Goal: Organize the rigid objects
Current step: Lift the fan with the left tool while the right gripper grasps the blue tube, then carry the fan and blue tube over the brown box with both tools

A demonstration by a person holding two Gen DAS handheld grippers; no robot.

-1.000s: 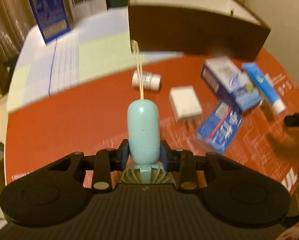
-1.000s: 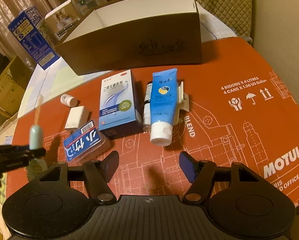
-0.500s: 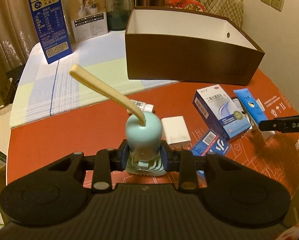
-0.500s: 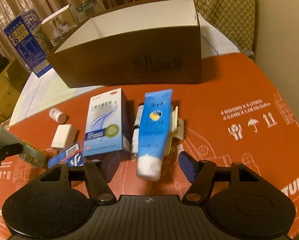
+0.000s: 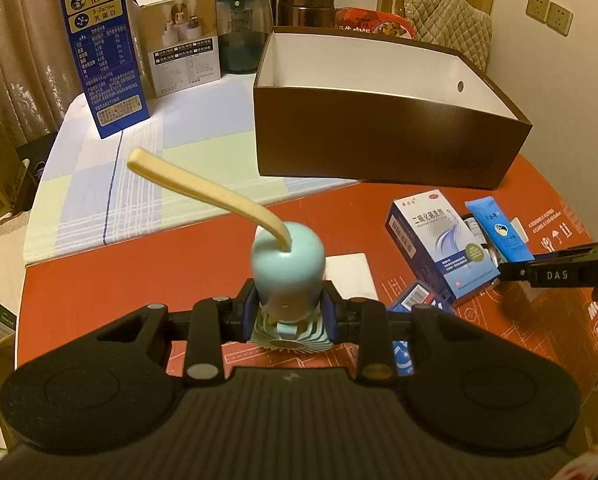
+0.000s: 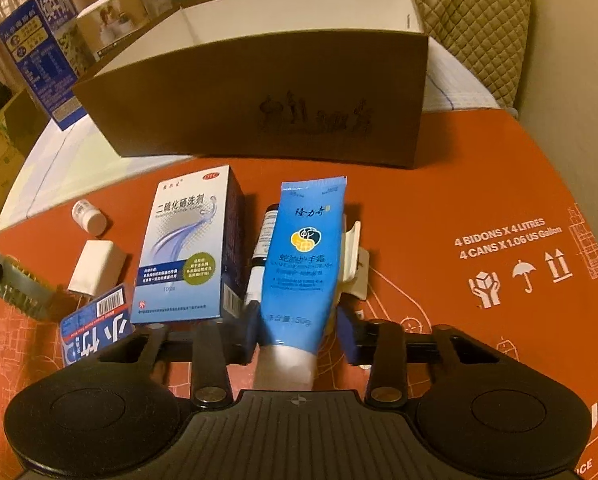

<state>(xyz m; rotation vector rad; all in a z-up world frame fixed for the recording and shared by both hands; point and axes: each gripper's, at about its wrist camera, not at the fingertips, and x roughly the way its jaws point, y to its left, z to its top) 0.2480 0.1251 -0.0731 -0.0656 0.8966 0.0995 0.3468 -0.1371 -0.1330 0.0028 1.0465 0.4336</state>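
Note:
My left gripper (image 5: 287, 312) is shut on a pale teal brush (image 5: 287, 270) with a cream strap, held above the red board. The open brown box (image 5: 379, 148) stands beyond it; it also shows in the right wrist view (image 6: 259, 108). My right gripper (image 6: 299, 330) is low on the board, its jaws either side of the blue hand cream tube (image 6: 305, 256) near the white cap, not visibly pressing it. A blue-and-white medicine box (image 6: 187, 248) lies just left of the tube.
A white charger block (image 6: 95, 266), a small white bottle (image 6: 89, 216), a blue toothpaste box (image 6: 95, 328), a dark vial (image 6: 263, 240) and a white clip (image 6: 353, 260) lie on the red board. Cartons and jars stand behind on a checked cloth (image 5: 139, 176).
My left gripper has lifted and tilted up with the brush, whose strap swung left. My right gripper has moved forward and down until its jaws straddle the blue tube.

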